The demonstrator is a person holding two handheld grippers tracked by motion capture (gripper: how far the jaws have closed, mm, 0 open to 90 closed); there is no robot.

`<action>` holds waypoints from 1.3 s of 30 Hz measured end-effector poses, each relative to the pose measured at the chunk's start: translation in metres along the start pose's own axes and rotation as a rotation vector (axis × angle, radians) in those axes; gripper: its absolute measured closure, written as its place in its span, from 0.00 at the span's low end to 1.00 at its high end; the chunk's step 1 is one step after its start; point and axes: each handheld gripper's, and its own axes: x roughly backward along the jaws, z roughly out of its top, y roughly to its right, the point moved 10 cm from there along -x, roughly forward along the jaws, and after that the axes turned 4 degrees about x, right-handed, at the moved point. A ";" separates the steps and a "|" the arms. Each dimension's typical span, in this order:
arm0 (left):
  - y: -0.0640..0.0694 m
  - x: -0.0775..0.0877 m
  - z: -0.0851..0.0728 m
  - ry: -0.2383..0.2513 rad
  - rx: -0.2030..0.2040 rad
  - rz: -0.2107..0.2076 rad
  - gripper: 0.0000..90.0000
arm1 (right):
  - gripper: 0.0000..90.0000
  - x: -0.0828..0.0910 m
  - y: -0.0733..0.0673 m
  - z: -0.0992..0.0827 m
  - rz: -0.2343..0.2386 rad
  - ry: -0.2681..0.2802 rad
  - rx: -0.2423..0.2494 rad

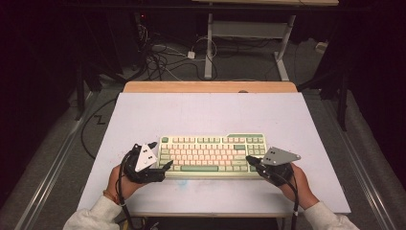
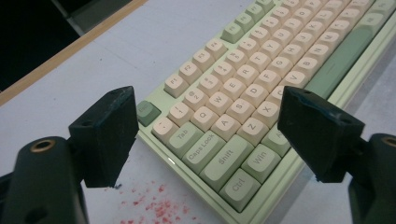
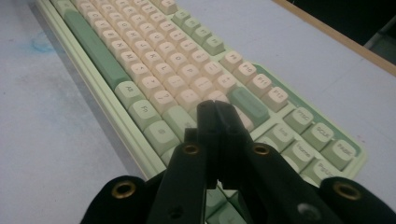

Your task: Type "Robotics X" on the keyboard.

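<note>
Right gripper (image 3: 215, 109) is hovering with jaws pressed together, empty, over the right end of the keyboard (image 1: 213, 153), near Enter. Left gripper (image 1: 158, 155) is standing spread wide at the left end, clear of the keys. Keyboard is lying centred near the table's (image 1: 201, 108) front edge. Risk: closed tips striking two keys at once, or nudging the board sideways.
</note>
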 end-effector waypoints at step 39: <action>0.011 -0.027 0.024 -0.044 0.011 -0.157 0.97 | 1.00 -0.033 -0.006 -0.011 0.027 -0.111 0.007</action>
